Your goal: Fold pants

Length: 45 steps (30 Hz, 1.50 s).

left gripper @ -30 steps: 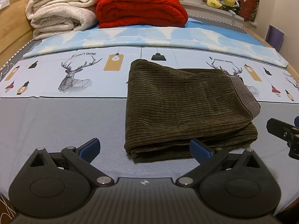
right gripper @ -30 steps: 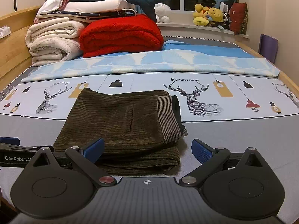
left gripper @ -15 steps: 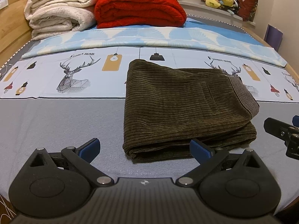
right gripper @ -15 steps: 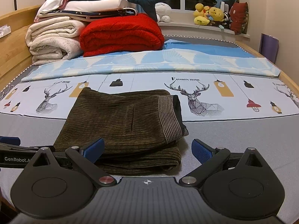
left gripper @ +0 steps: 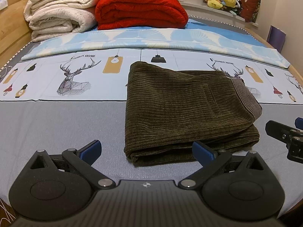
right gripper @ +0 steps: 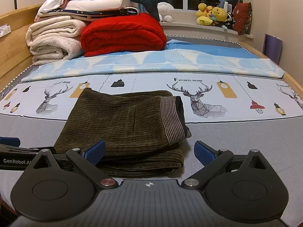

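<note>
Left tool (left gripper: 146,150) and right tool (right gripper: 149,150) released, folded pants (left gripper: 181,106) just ahead, untouched

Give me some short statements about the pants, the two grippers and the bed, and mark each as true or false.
1. The pants lie folded on the bed. True.
2. The left gripper is shut on the pants. False: it is open and holds nothing.
3. The right gripper is open. True.
4. A red blanket lies on top of the pants. False: it sits far behind them, beside the white blankets.
5. The striped waistband shows. True.
</note>
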Each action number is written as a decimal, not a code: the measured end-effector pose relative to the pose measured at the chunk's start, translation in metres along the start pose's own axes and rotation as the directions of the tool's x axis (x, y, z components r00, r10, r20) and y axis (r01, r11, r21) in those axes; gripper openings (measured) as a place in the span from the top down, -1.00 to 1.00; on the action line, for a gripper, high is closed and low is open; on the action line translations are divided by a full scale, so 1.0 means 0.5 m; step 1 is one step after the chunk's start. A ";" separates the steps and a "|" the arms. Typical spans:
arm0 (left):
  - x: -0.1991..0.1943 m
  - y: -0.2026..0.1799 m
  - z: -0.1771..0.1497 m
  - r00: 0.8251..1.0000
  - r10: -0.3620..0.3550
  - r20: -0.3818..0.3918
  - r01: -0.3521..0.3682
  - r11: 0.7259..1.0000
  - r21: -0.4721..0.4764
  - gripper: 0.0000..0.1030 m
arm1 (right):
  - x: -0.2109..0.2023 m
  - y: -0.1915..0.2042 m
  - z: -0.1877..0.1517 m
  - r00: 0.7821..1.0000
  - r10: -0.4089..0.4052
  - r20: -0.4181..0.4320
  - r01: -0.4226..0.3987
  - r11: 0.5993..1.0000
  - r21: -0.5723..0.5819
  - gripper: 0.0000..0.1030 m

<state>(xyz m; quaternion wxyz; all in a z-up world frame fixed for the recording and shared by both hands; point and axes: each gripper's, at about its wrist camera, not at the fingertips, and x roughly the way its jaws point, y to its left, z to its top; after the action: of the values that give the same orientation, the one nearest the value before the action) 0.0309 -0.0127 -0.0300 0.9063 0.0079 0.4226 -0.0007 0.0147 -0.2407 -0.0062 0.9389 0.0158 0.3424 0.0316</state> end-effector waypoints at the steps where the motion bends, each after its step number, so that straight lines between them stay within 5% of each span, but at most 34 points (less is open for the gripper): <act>1: 0.000 0.000 0.000 1.000 0.000 0.000 0.000 1.000 0.000 -0.98 | 0.000 0.000 0.000 1.000 0.000 0.000 0.000 1.000 0.000 -0.93; 45: 0.001 -0.009 -0.005 1.000 -0.016 0.014 0.015 0.999 0.029 -0.98 | -0.001 0.000 0.002 1.000 0.000 -0.001 0.000 1.000 0.000 -0.93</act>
<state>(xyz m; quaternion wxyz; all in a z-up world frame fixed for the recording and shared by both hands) 0.0293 -0.0172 -0.0318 0.9090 0.0178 0.4163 -0.0139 0.0148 -0.2406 -0.0051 0.9386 0.0157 0.3431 0.0318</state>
